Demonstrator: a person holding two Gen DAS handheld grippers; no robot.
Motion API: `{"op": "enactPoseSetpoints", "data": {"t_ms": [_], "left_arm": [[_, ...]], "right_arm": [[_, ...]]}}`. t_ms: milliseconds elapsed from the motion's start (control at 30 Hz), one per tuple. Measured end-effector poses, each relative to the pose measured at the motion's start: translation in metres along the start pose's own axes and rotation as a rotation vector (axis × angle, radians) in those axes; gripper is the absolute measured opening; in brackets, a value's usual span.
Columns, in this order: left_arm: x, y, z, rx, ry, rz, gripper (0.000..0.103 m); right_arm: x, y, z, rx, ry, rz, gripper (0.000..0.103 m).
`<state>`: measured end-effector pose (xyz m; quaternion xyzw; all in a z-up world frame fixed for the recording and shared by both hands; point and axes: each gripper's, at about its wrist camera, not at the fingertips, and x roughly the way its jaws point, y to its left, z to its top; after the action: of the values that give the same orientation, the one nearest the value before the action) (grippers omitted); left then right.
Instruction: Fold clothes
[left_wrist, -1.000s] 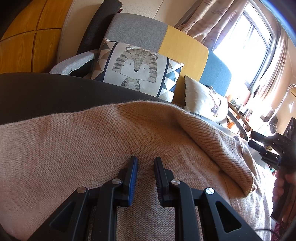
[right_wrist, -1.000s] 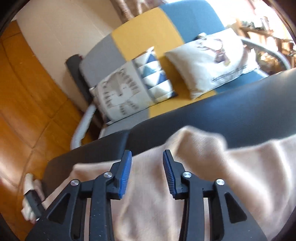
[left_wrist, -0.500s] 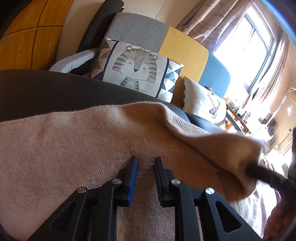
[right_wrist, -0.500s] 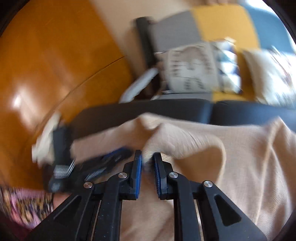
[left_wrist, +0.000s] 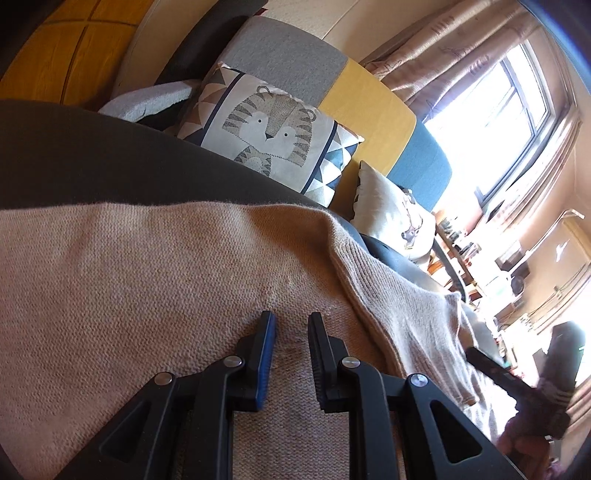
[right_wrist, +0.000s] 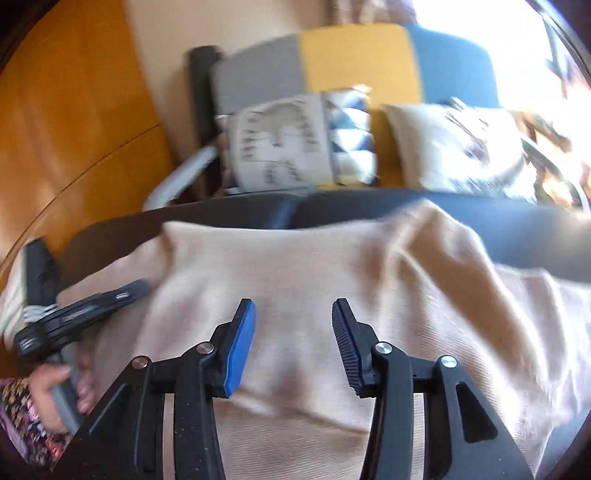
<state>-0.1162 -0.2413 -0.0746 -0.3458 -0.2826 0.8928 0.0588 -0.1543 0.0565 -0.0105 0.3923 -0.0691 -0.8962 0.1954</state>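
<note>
A beige knit sweater (left_wrist: 147, 277) lies spread on a dark padded surface (left_wrist: 92, 162). My left gripper (left_wrist: 290, 317) rests low over its body, jaws a narrow gap apart, with only the flat knit under them. A folded-over part of the sweater (left_wrist: 406, 306) lies to its right, and the right gripper's black finger (left_wrist: 491, 369) shows beyond, in a hand. In the right wrist view the right gripper (right_wrist: 293, 306) hovers over the sweater (right_wrist: 332, 266). Its jaws are opening and nothing is between the pads. The left gripper (right_wrist: 136, 288) shows at the left edge.
A grey, yellow and blue sofa (left_wrist: 369, 103) stands behind the surface with a tiger cushion (left_wrist: 273, 133) and a white cushion (left_wrist: 391, 221). Wooden floor (right_wrist: 74, 110) lies to the left. A bright window (left_wrist: 498, 122) and cluttered shelves fill the far right.
The right gripper pinched a fold of the sweater, carried it across toward the left gripper, then let go and spread its jaws. The fold now lies flat. The left gripper stayed put.
</note>
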Motion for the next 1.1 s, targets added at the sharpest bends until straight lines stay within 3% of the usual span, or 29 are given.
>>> {"op": "enactPoseSetpoints", "data": {"t_ms": [33, 133, 267, 333, 433, 533, 700, 833, 967, 1033, 1100], "left_arm": [[0.0, 0.0, 0.001, -0.005, 0.005, -0.001, 0.018], [0.0, -0.013, 0.007, 0.004, 0.045, 0.043, 0.023], [0.009, -0.031, 0.014, -0.096, 0.173, -0.034, 0.027], [0.018, -0.039, 0.011, -0.121, 0.235, -0.038, 0.027], [0.021, -0.047, 0.01, -0.129, 0.255, -0.048, 0.029], [0.024, -0.049, 0.006, -0.178, 0.307, -0.115, 0.032], [0.026, -0.059, -0.003, -0.153, 0.311, -0.132, 0.033], [0.027, -0.074, -0.008, -0.077, 0.292, -0.077, 0.033], [0.028, -0.086, -0.005, 0.014, 0.357, -0.035, 0.019], [0.027, -0.084, -0.002, 0.016, 0.389, -0.039, 0.018], [0.026, -0.075, -0.002, -0.016, 0.398, -0.052, 0.016]], "right_arm": [[0.006, -0.012, -0.004, 0.045, 0.023, 0.012, 0.047], [0.002, -0.039, -0.007, 0.159, -0.016, 0.096, 0.046], [0.005, -0.058, -0.013, 0.245, -0.034, 0.184, 0.046], [0.001, -0.062, -0.017, 0.269, -0.048, 0.216, 0.046], [-0.006, -0.072, -0.024, 0.323, -0.077, 0.266, 0.046], [-0.019, -0.088, -0.032, 0.424, -0.131, 0.324, 0.046], [-0.01, -0.081, -0.026, 0.395, -0.083, 0.346, 0.046], [-0.011, -0.078, -0.029, 0.383, -0.072, 0.385, 0.046], [-0.007, -0.072, -0.025, 0.348, 0.008, 0.429, 0.046], [-0.011, -0.069, -0.022, 0.329, 0.064, 0.365, 0.046], [-0.018, -0.07, -0.028, 0.358, 0.106, 0.363, 0.046]]}}
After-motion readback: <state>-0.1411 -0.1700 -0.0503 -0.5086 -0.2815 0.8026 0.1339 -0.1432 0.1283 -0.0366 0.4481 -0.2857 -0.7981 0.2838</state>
